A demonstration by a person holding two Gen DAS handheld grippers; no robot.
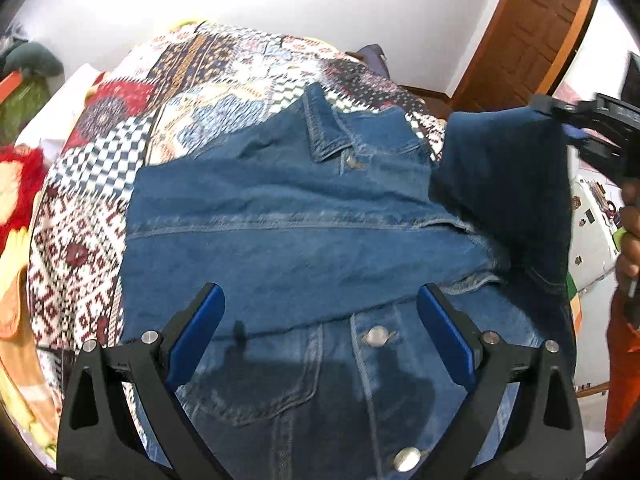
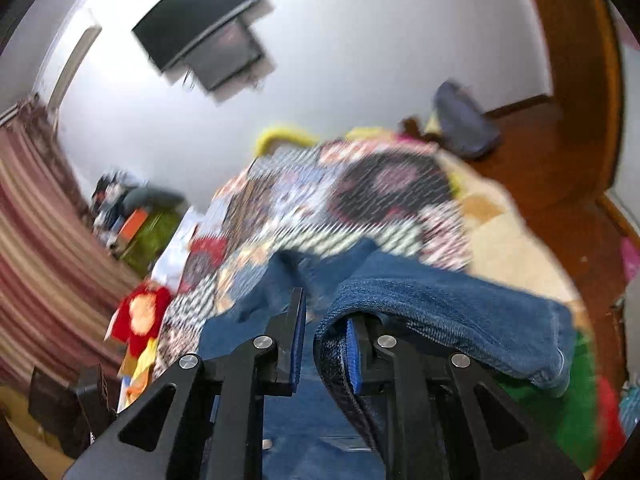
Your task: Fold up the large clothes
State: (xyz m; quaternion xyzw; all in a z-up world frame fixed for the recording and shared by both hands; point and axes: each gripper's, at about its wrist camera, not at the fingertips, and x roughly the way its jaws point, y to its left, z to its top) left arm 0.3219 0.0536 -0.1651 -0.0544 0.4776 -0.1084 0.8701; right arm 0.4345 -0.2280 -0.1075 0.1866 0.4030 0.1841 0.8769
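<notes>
A blue denim jacket (image 1: 304, 220) lies front-up on a patchwork quilt (image 1: 120, 140), its collar at the far end and one sleeve folded across the chest. My left gripper (image 1: 320, 312) is open and empty, just above the jacket's lower front by the metal buttons. My right gripper (image 1: 572, 124) holds the jacket's right part (image 1: 504, 184) lifted off the bed. In the blurred right wrist view the denim (image 2: 440, 304) drapes over the right finger of my right gripper (image 2: 326, 320), with the jaws narrowly apart.
The quilt (image 2: 340, 208) covers a bed. A red and yellow blanket (image 1: 16, 200) lies at the left. A wooden door (image 1: 532, 36) stands at the far right. A dark screen (image 2: 200, 28) hangs on the white wall.
</notes>
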